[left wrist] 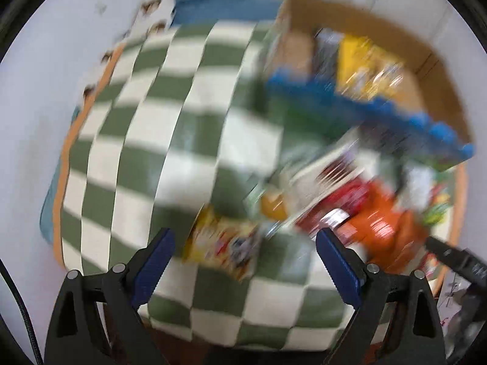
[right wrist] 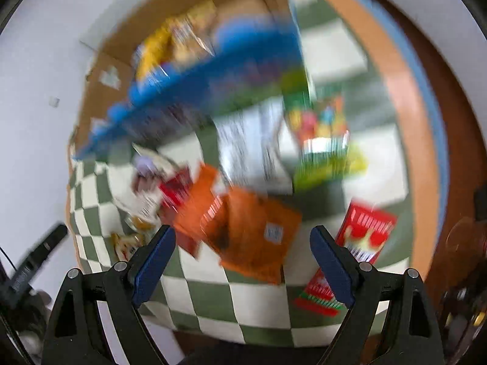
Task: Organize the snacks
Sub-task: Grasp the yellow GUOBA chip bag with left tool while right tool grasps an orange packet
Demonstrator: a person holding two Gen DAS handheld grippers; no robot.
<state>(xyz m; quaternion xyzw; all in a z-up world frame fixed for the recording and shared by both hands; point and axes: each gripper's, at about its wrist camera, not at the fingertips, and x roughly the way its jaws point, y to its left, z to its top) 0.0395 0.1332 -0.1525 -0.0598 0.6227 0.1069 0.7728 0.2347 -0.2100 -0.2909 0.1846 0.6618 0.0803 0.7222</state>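
Both grippers, left point(left wrist: 245, 245) & right point(right wrist: 243, 241), jaws released w/ nothing held, hover over loose snack packets point(right wrist: 243, 231) on green-checked surface point(left wrist: 170, 140); cardboard box point(left wrist: 438, 70) at 1 o'clock likely awaits next pick.

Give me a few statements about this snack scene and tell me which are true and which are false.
1. Both grippers are holding snack packets. False: the left gripper and right gripper are open and hold nothing.
2. The cloth is checked green and white. True.
3. A yellow packet is already in the cardboard box. True.
4. The orange packet is inside the box. False: it lies on the cloth.
5. A red box lies on the cloth. True.
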